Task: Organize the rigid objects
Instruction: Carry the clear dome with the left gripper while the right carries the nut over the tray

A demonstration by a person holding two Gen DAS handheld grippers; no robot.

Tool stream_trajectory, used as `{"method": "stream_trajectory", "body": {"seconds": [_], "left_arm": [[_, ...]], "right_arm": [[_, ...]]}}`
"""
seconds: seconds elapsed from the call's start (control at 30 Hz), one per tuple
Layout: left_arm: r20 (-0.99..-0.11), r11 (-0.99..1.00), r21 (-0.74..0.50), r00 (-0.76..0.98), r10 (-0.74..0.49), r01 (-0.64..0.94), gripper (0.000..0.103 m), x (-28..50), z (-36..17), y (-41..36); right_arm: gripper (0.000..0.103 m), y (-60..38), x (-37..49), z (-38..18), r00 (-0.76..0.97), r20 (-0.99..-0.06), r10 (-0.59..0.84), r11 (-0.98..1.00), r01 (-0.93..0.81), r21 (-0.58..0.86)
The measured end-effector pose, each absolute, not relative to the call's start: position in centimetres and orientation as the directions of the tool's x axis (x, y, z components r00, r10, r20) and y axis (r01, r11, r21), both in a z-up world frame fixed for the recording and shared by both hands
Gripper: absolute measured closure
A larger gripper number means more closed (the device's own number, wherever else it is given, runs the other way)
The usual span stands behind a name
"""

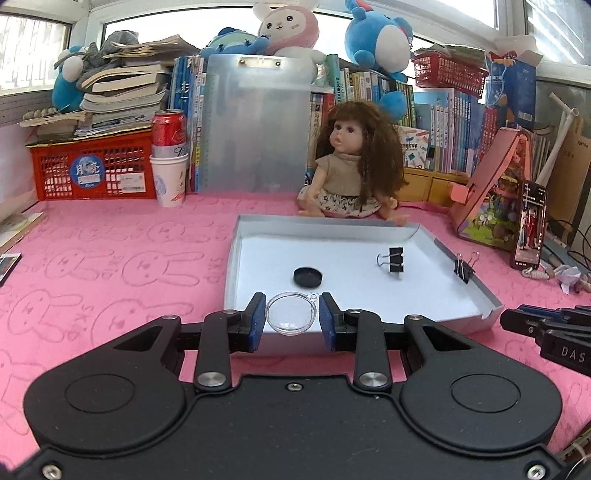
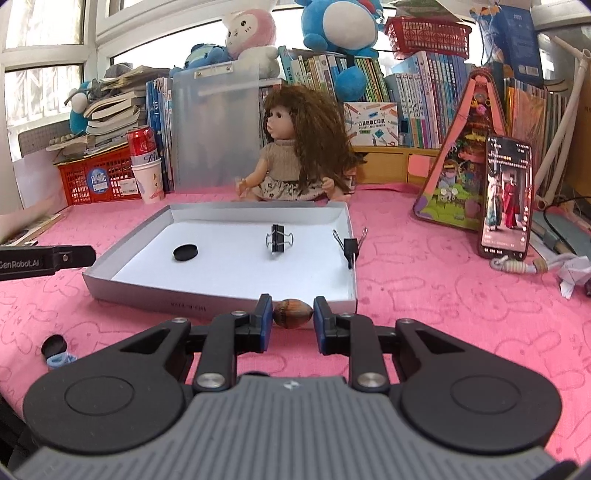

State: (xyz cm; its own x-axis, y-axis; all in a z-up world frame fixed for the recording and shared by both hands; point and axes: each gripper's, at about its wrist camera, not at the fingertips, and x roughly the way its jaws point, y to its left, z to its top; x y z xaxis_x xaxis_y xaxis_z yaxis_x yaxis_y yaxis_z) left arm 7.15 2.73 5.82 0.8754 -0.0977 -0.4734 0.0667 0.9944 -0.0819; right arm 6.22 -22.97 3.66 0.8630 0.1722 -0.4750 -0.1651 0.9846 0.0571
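My left gripper (image 1: 291, 316) squeezes a clear round lens (image 1: 291, 314). My right gripper (image 2: 293, 318) squeezes a brown nut (image 2: 293, 313), near the white tray (image 2: 221, 295).

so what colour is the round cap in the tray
Black; the cap shows best in the right wrist view.

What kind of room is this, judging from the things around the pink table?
Probably a child's room or study corner at home. Rows of books stand along the back, plush toys sit on top of them by the window, and a doll sits on the pink bunny-pattern tablecloth.
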Motion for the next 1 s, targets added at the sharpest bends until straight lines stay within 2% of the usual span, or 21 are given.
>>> {"method": "stream_trajectory", "body": {"seconds": [0.33,0.77,1.0], "left_arm": [[-0.511,0.992,-0.086,0.851,-0.119,0.087,0.074,11.0,5.3,1.8],[-0.581,0.994,-0.071,0.806,-0.109,0.083,0.074,16.8,2.9,0.4],[-0.603,0.995,-0.066,0.792,-0.097,0.072,0.074,18.6,1.7,0.2]], "right_arm": [[0.075,-22.8,9.5,4.5,0.858,-0.473,0.201,0.979,-0.181,0.089],[0.075,-22.2,16.3,2.8,0.82,-0.535,0.201,0.976,-0.124,0.177],[0.075,-21.5,17.7,1.8,0.81,-0.557,0.182,0.982,-0.124,0.141]]}}
